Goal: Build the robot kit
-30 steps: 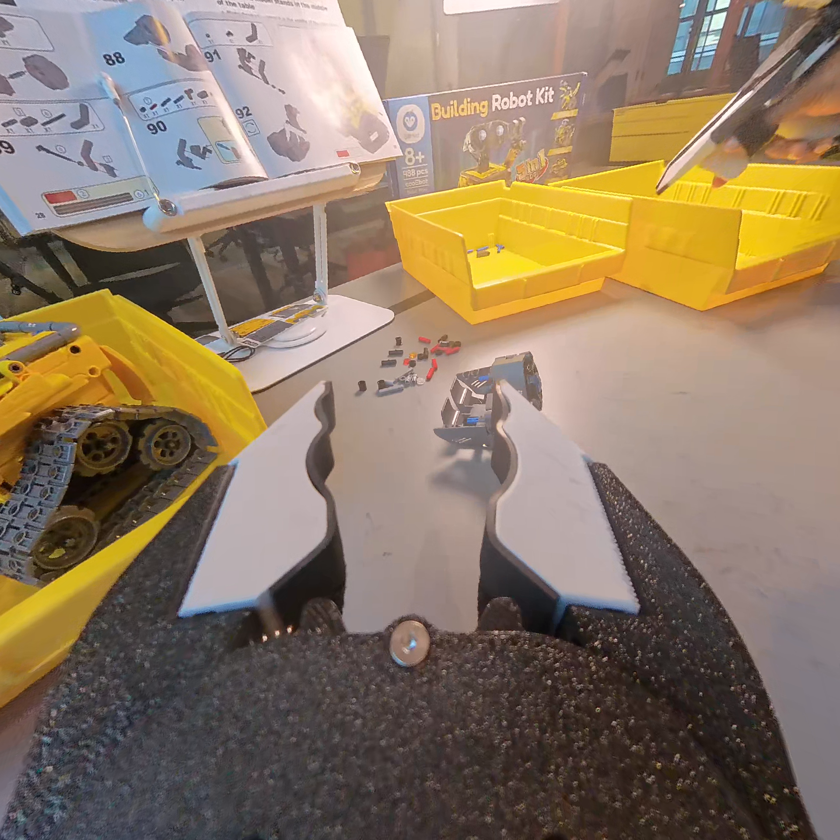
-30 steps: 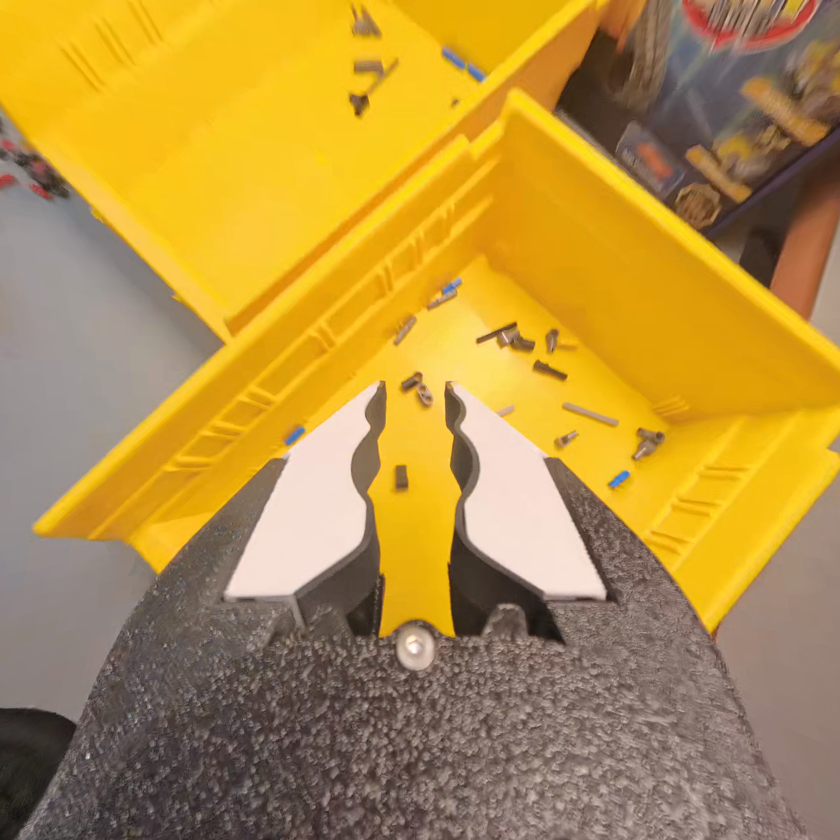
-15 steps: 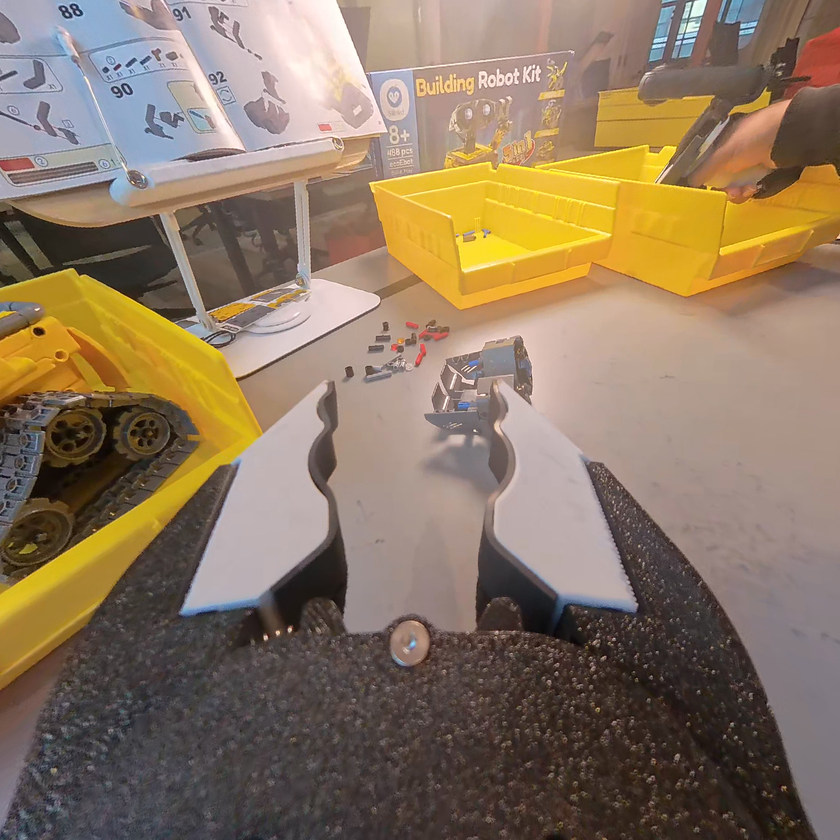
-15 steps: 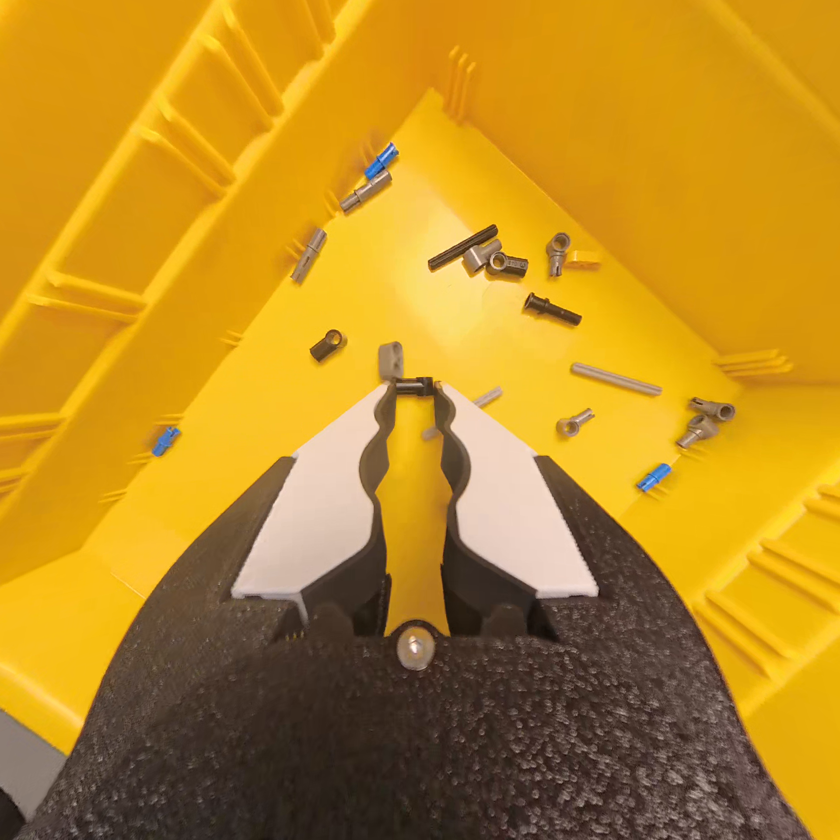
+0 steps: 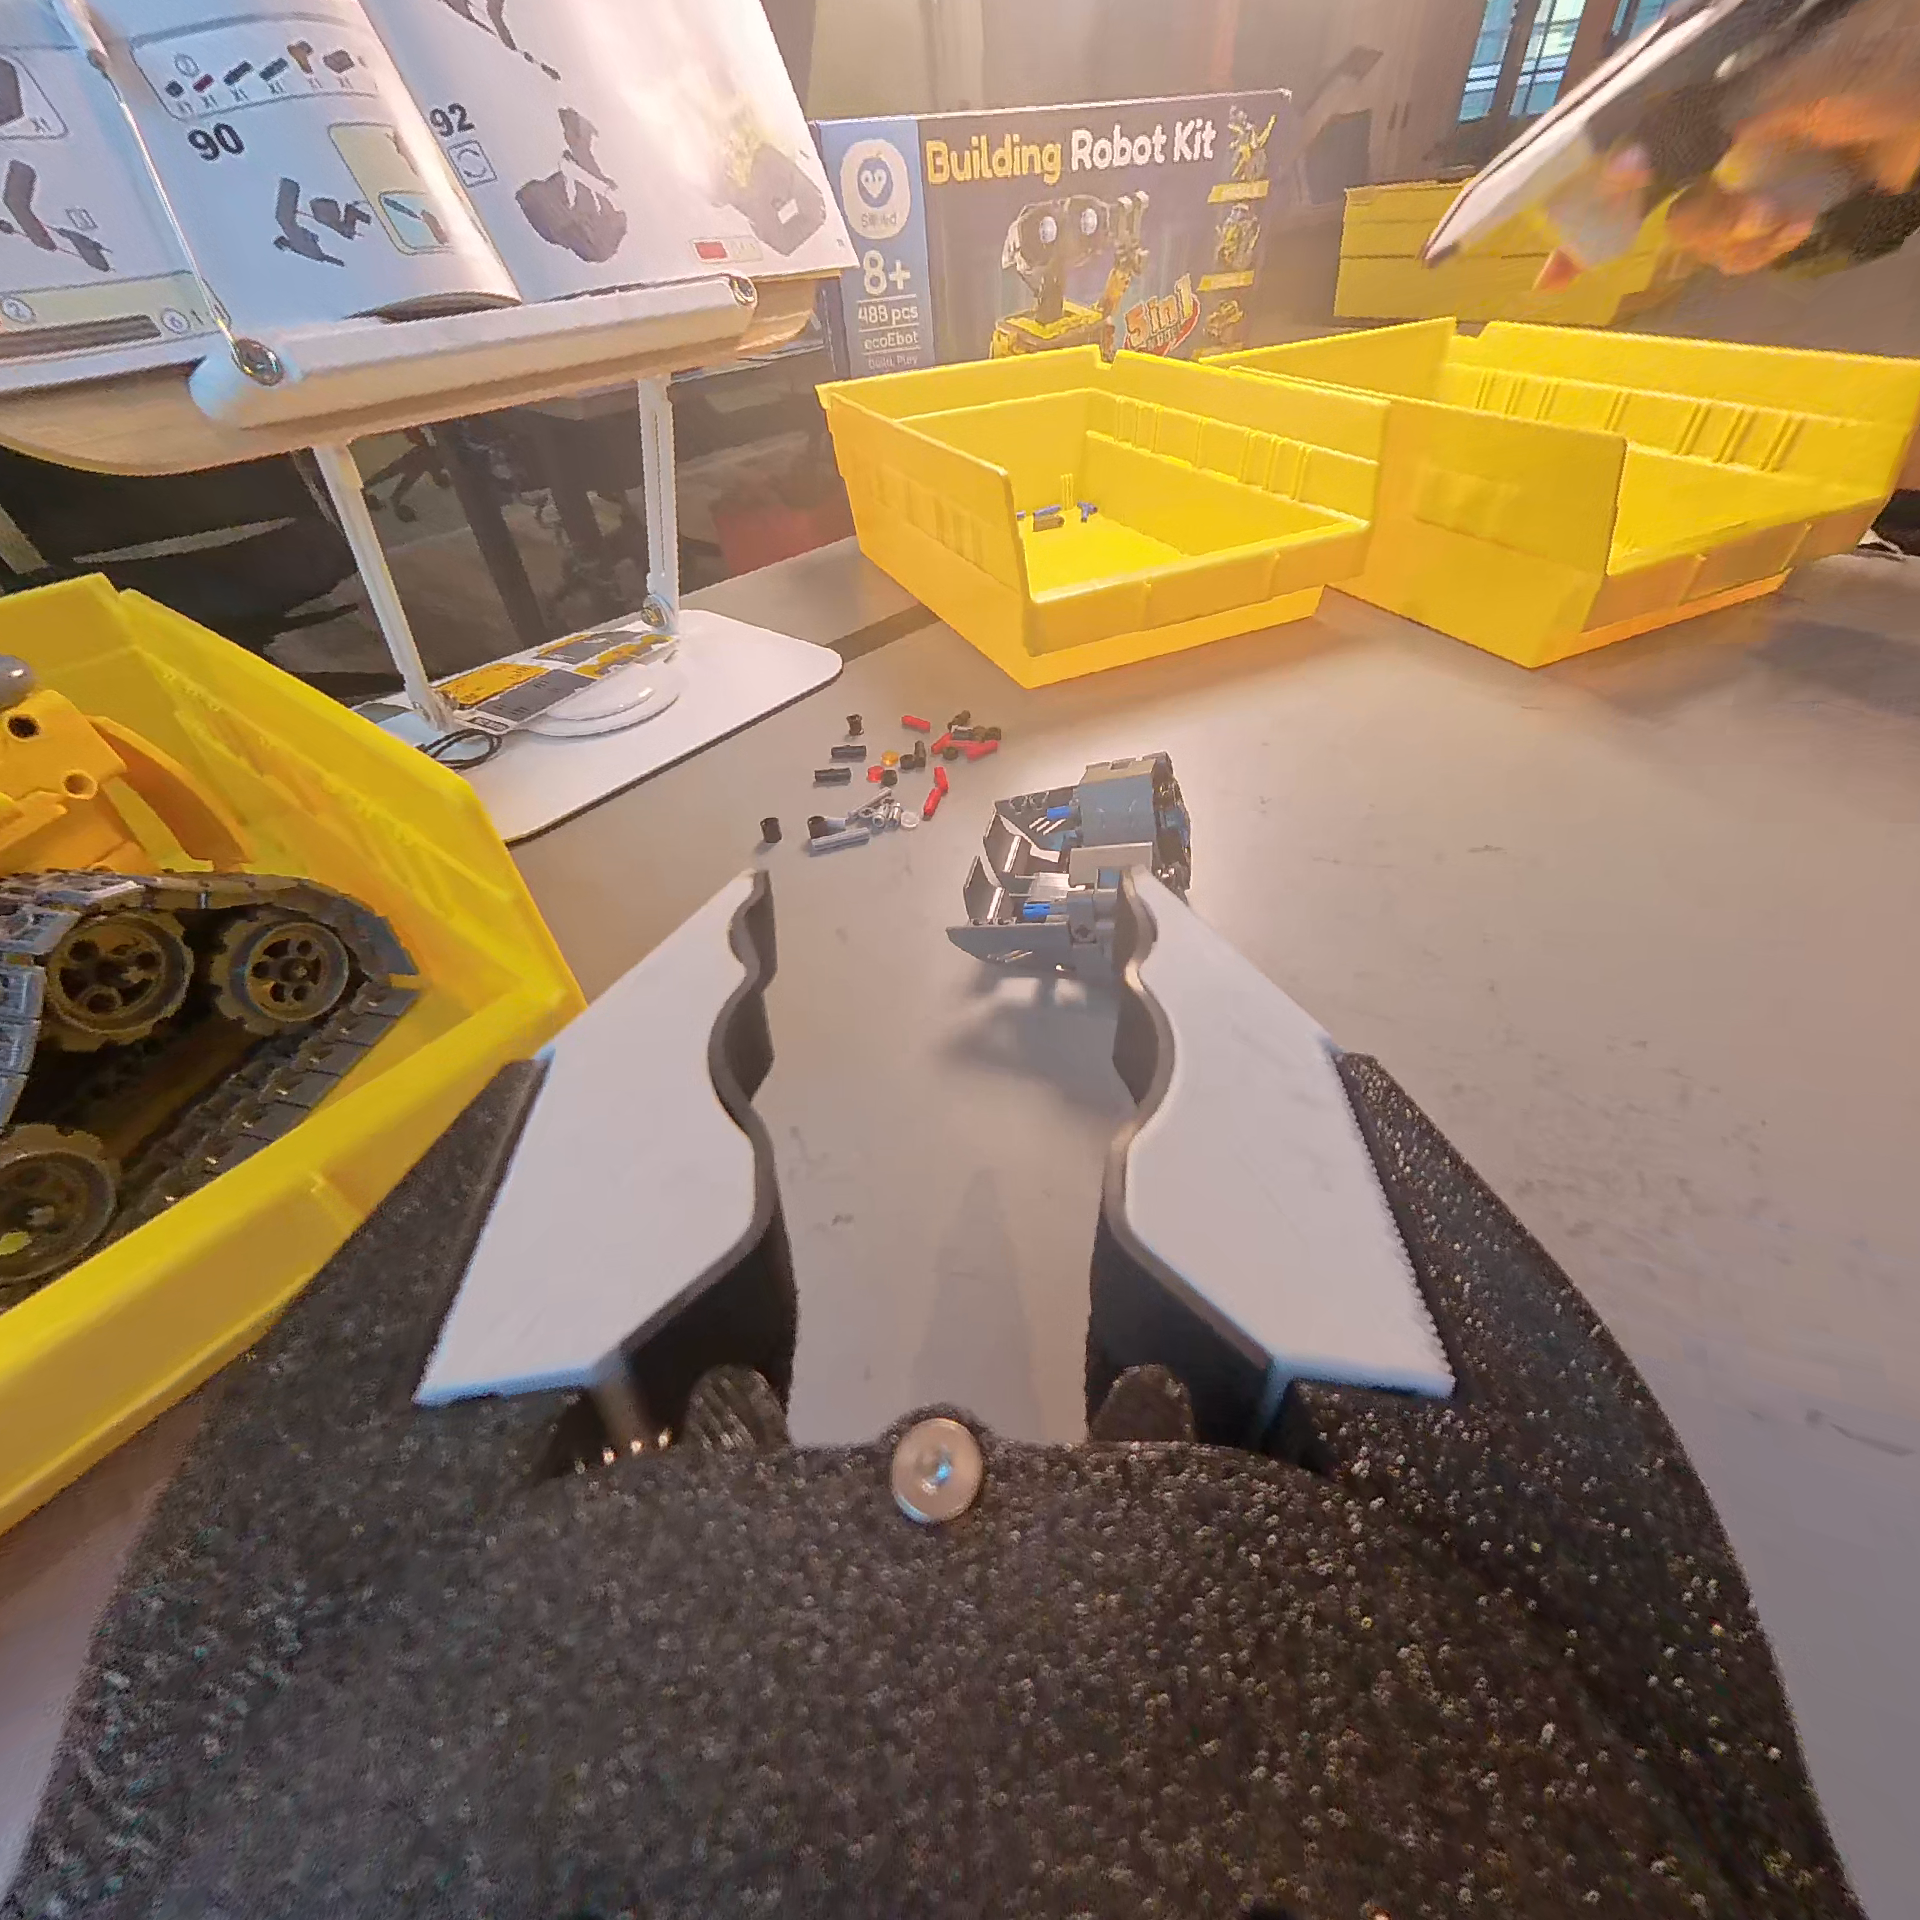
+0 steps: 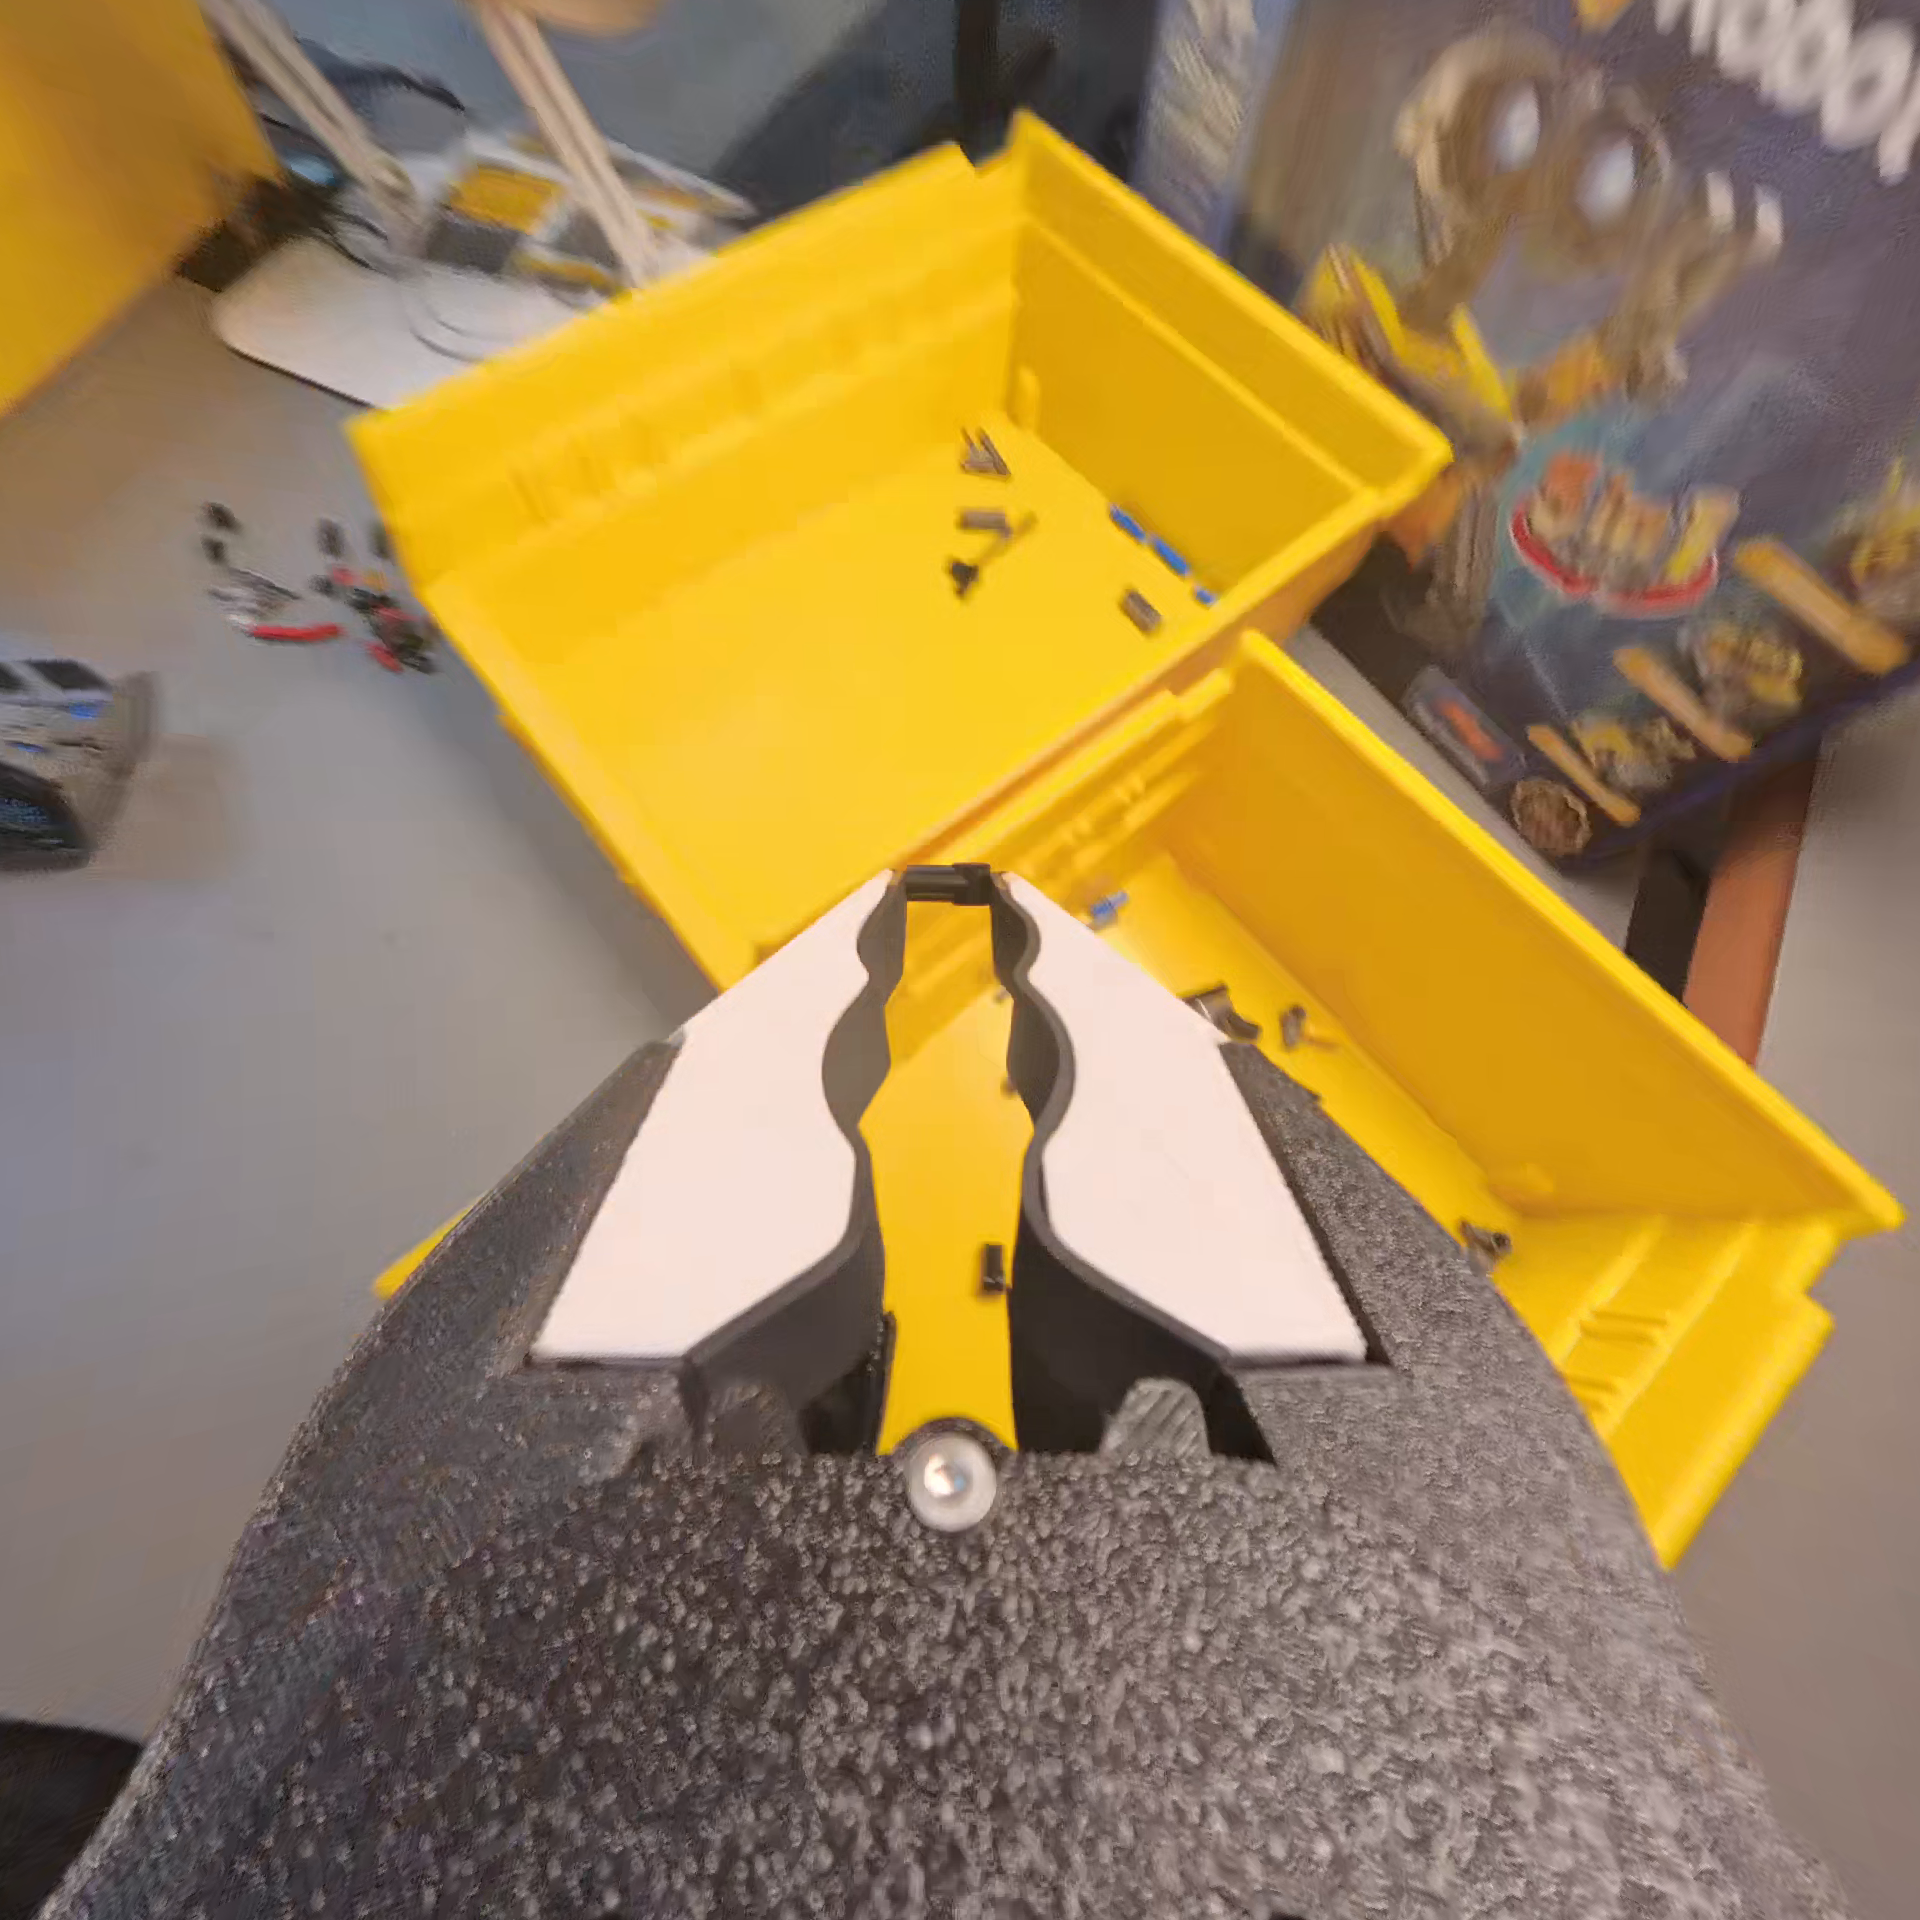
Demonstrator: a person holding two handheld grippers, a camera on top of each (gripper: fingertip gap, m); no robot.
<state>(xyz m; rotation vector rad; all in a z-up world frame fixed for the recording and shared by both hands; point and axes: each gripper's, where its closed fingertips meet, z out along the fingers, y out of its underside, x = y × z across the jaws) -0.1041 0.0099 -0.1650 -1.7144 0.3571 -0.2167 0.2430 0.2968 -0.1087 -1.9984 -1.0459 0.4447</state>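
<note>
A grey table (image 5: pixel 1558 935) is carrying yellow bins (image 5: pixel 1143 582) along its far edge. The left gripper (image 5: pixel 940 894) is hovering with jaws wide apart, a grey block assembly (image 5: pixel 1070 852) lying just beside its right fingertip. The right gripper (image 6: pixel 943 881) is pinching a small black peg (image 6: pixel 943 879), probably a connector, above a bin's rim (image 6: pixel 1039 831).

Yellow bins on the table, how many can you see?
4. One near left bin holding a tracked model, two side by side mid-table, middle bin and right bin, and a far bin behind them. More may lie out of view.
</note>
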